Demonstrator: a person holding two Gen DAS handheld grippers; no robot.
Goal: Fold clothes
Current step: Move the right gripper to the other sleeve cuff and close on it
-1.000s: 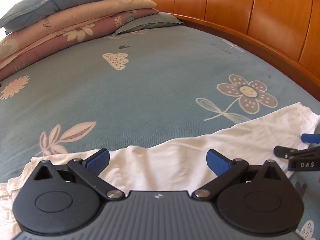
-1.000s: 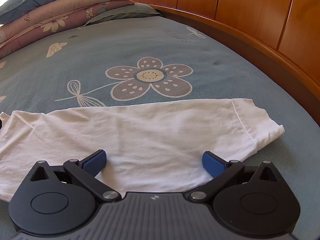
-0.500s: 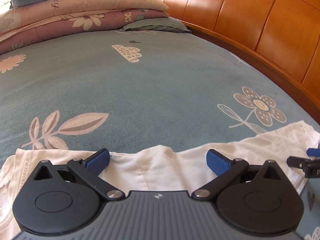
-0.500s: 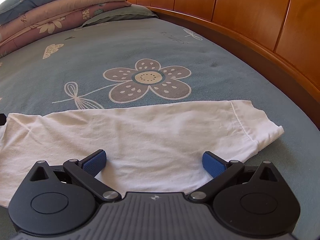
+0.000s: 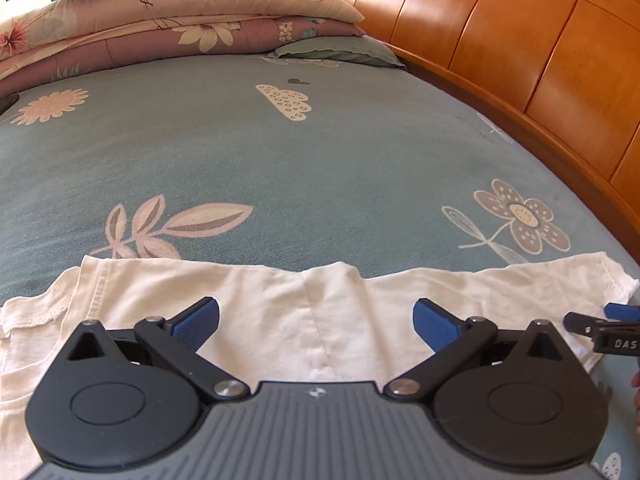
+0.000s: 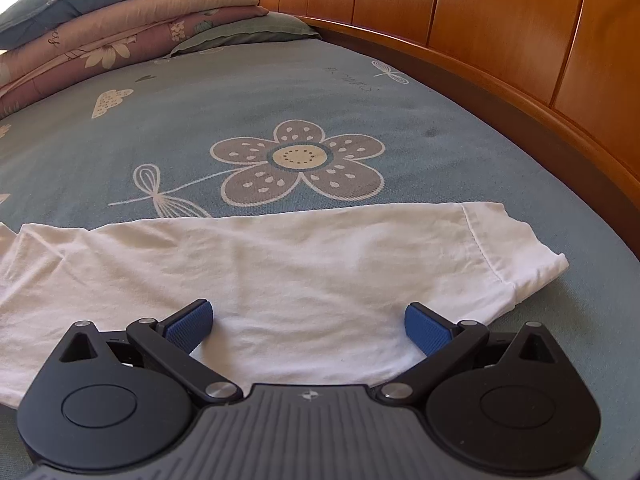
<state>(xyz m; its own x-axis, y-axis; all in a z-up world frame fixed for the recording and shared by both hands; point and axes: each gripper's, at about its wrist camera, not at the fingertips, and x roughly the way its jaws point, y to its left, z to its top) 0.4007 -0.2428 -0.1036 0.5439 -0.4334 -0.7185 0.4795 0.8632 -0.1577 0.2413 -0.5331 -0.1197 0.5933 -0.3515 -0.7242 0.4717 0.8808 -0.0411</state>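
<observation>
White shirt (image 5: 320, 320) lies flat under left tool (image 5: 316, 322) and right tool (image 6: 306, 324), both spread apart.

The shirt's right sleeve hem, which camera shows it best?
The right wrist view: the sleeve hem lies whole and close, stitching clear. The left wrist view shows it only small at the right edge, beside the right tool.

white shirt (image 6: 280, 264): soft matt cloth | headboard (image 6: 500, 28): glossy wood | bedsheet (image 5: 280, 168): matt woven cloth

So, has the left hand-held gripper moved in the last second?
Yes. The left hand-held gripper swung leftward: the grey printed flower slid toward the view's right edge.
</observation>
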